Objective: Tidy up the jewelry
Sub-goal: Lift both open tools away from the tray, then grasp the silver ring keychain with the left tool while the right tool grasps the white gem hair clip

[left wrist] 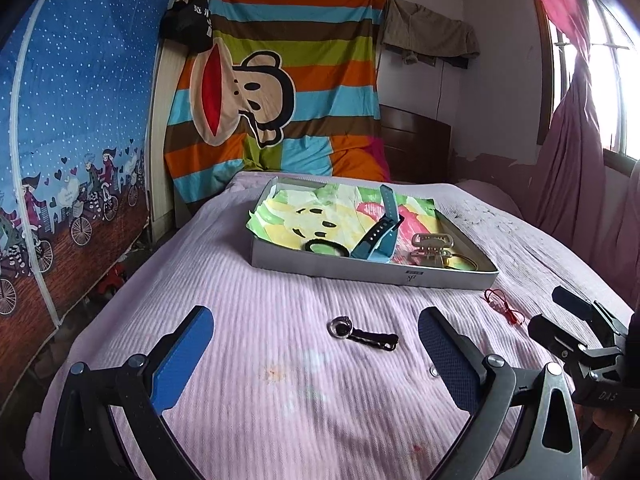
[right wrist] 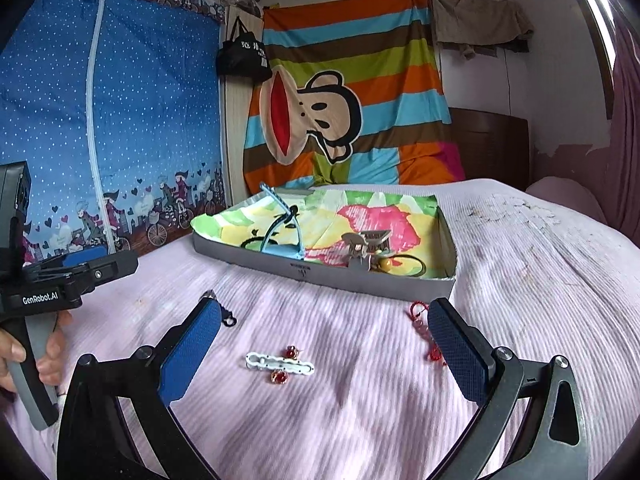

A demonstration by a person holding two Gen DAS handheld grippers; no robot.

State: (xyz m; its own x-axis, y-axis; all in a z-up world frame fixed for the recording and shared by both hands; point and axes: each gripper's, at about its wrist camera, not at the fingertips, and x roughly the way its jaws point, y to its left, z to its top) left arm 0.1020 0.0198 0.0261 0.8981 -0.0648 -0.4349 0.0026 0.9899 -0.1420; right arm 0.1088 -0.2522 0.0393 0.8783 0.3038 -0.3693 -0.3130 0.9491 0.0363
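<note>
Both hand-held grippers, left (left wrist: 316, 356) and right (right wrist: 324, 352), hung spread and empty above the bed (left wrist: 280, 400), where the thin ring pendant (left wrist: 341, 327) and small red earrings (right wrist: 286, 364), outside the tray (right wrist: 320, 274), risked slipping or snagging the blanket.

Low wrist views — shared tray (left wrist: 372, 270) ahead

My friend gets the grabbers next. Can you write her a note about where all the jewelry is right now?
Left hand-held gripper: open, empty, over the black pendant.
Right hand-held gripper: open, empty, over the white clip and two red earrings.
Red string bracelet lies on the bed by the box.
Done: blue watch, hair claw and black ring are in the box.
Left: move the four loose pieces in.
</note>
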